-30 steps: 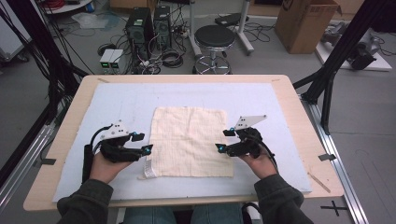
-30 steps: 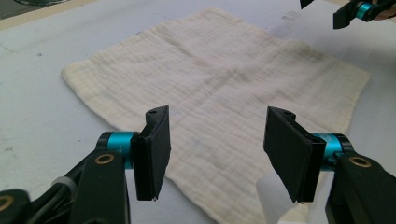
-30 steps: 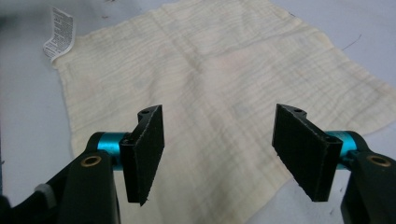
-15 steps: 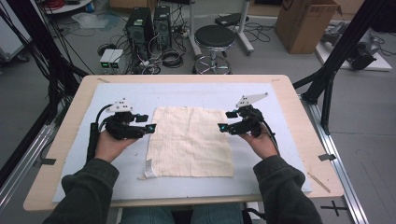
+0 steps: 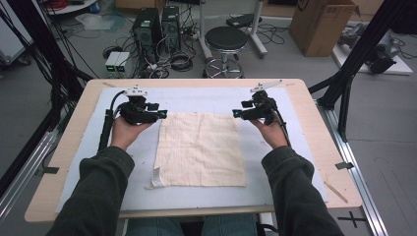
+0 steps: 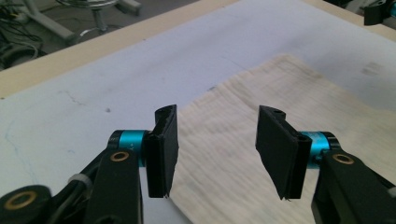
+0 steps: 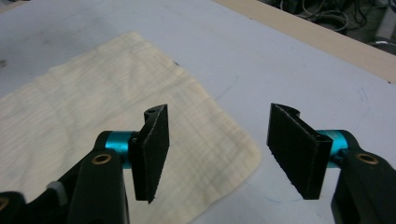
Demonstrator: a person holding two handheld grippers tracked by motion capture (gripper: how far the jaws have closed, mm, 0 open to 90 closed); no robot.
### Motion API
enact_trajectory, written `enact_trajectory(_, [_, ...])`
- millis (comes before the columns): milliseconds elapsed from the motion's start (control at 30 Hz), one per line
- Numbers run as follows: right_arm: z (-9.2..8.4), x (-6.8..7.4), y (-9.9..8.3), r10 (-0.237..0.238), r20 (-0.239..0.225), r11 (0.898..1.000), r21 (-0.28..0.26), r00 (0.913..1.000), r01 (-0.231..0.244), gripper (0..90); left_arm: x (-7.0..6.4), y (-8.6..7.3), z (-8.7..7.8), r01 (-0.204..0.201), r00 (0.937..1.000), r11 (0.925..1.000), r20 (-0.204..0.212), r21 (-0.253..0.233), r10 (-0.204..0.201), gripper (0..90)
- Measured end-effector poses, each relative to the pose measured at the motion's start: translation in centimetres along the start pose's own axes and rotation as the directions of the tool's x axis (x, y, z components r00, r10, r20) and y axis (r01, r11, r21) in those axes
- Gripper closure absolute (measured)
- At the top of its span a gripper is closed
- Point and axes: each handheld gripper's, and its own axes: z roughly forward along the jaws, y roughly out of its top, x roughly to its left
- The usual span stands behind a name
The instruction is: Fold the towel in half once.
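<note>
While its jaws were closing, the left gripper (image 6: 215, 154) was held part-open over the cream cloth's (image 5: 199, 147) corner, nothing gripped; likewise the right gripper (image 7: 219, 154).

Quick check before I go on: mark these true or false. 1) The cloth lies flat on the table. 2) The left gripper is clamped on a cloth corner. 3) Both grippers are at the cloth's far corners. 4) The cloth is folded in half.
1) The cloth lies flat on the table: true.
2) The left gripper is clamped on a corner: false; its jaws have been closing but stand apart, gripping nothing.
3) Left and right gripper are at the far corners: true.
4) Folded in half: false; it is spread out, one layer.
</note>
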Motion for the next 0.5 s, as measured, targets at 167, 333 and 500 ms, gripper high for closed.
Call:
enact_trajectory(167, [2.0,-1.1,-0.8,0.046,0.031,0.998,0.043,0.9985,-0.047,42.1,1.4,-1.4,2.8,0.027,0.9989,0.9977,-0.04,0.063,-0.024,52.5])
enact_trajectory(333, [3.5,-1.4,-1.2,0.026,0.053,0.996,0.079,0.9982,-0.031,45.8,2.1,-2.1,4.2,0.044,0.995,0.998,-0.091,0.046,-0.039,57.5])
enact_trajectory(500, [4.7,-2.0,-1.8,0.056,0.059,0.99,0.123,0.9967,-0.063,46.7,2.8,-2.6,5.1,0.058,0.9892,0.9976,-0.137,0.037,-0.053,61.8])
